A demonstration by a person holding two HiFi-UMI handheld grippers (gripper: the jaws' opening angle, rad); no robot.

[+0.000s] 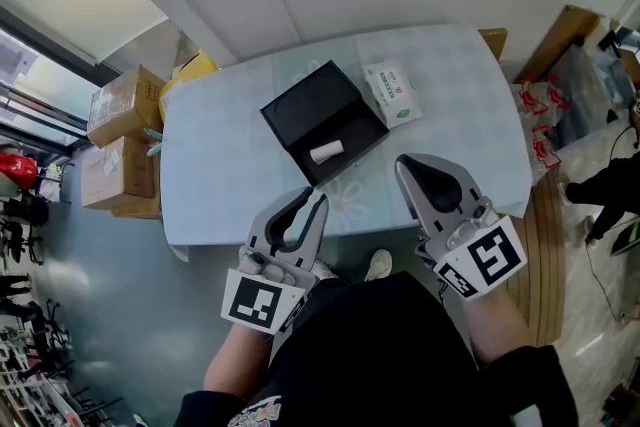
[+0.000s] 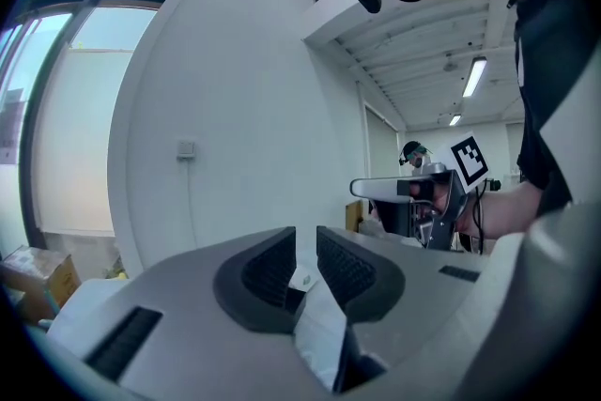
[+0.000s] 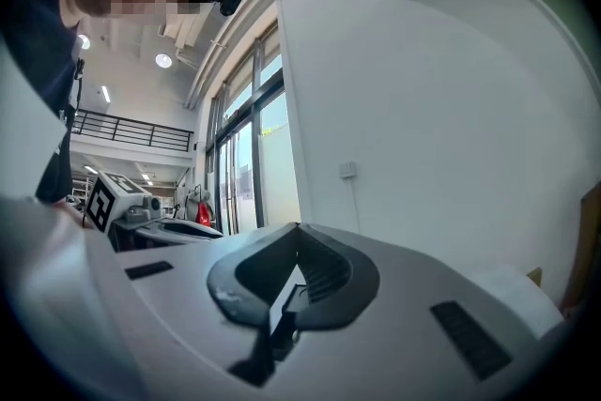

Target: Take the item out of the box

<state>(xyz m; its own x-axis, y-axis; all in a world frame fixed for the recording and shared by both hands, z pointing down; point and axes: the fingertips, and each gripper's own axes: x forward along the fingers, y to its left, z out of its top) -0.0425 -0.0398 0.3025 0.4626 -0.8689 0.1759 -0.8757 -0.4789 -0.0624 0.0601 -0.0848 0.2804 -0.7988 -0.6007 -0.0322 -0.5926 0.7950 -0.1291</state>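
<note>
The black box (image 1: 322,120) lies open and flat, askew, just ahead of the left gripper (image 1: 314,198), left of the right gripper (image 1: 406,163). A small white roll (image 1: 326,152) lies inside on its side, nearer the left gripper, touching neither.

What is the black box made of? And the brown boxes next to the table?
The black box looks like stiff card or maybe plastic. It is flat black and dull with no shine, so I can't tell which. The brown boxes look like plain cardboard, because they are tan, dull and square-edged.
</note>
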